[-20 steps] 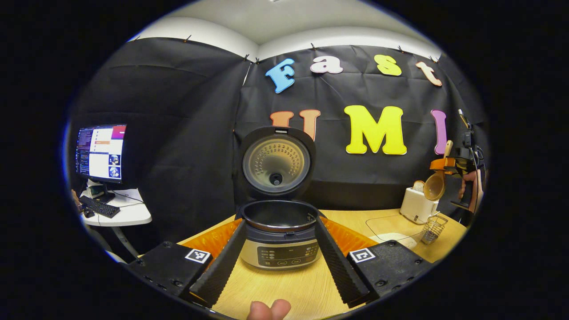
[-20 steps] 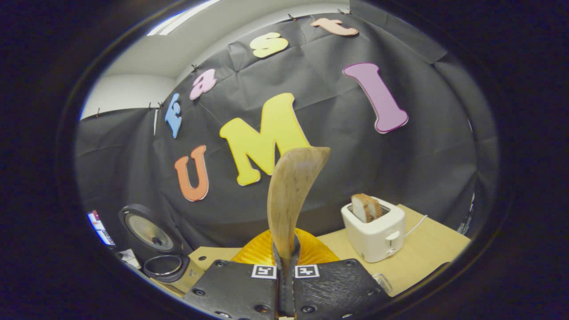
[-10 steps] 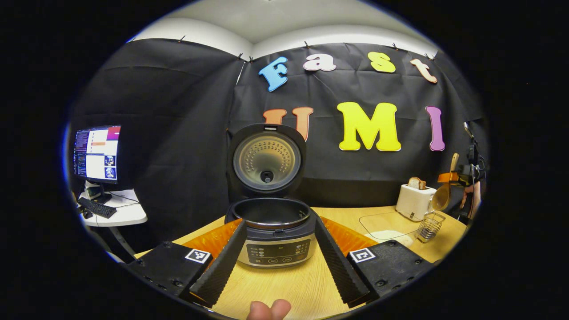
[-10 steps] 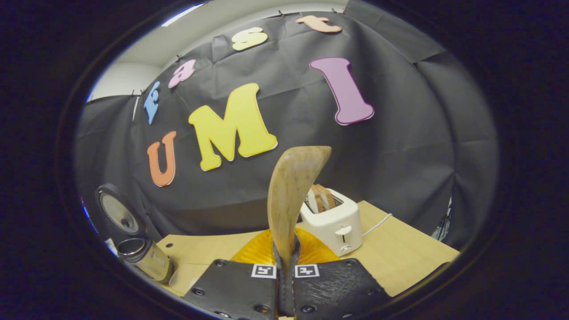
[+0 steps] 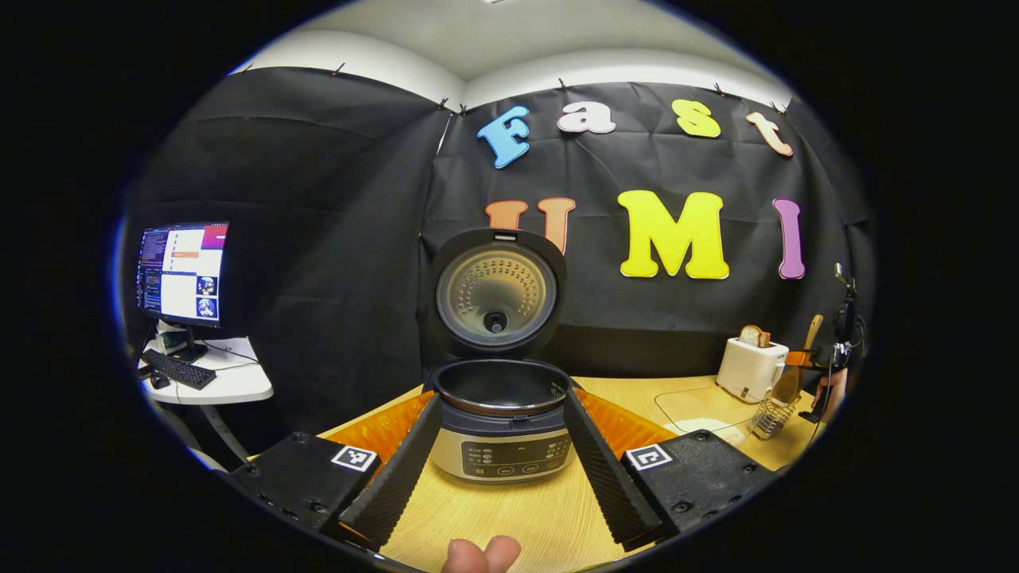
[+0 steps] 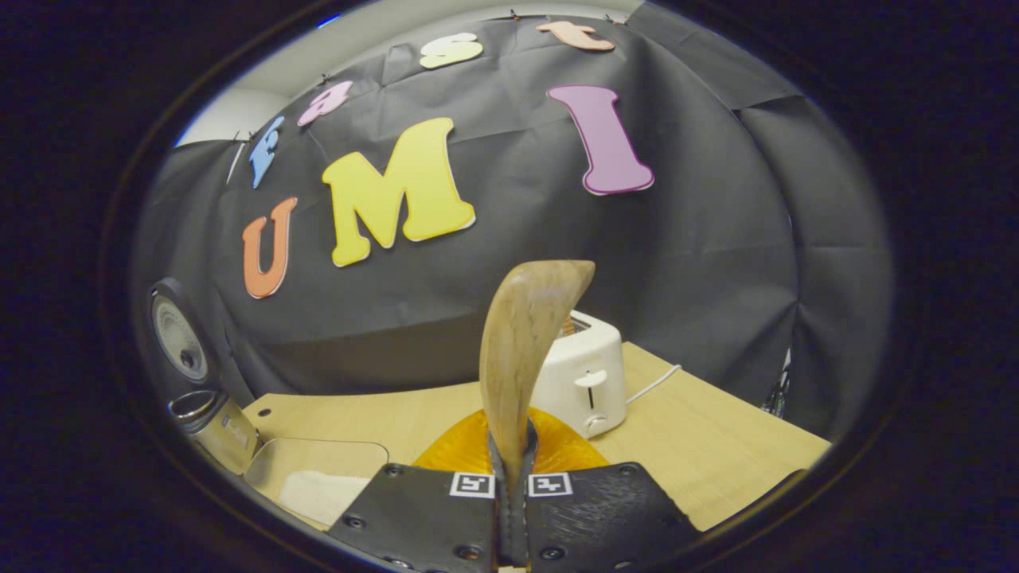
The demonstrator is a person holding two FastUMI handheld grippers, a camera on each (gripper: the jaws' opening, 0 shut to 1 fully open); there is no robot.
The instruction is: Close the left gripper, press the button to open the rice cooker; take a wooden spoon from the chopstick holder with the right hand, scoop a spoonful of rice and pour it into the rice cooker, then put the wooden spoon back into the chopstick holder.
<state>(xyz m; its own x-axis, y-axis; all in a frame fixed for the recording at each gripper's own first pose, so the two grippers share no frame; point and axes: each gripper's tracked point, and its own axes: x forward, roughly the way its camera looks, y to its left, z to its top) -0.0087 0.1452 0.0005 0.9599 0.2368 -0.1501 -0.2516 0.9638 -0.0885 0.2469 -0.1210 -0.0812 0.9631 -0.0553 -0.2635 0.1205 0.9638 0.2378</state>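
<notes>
Wooden table [image 5: 509, 509] in the left gripper view carries the rice cooker [image 5: 501, 414], lid up, so opening looks done; left gripper [image 5: 500, 465] is spread. In the right gripper view, right gripper [image 6: 509, 477] pinches the spoon [image 6: 521, 350]; rice [image 6: 318, 493] awaits scooping.

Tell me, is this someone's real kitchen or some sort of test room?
Most likely a mock kitchen in a test booth: a rice cooker and toaster stand on a wooden table against black cloth walls, with a computer monitor on a side desk.
</notes>
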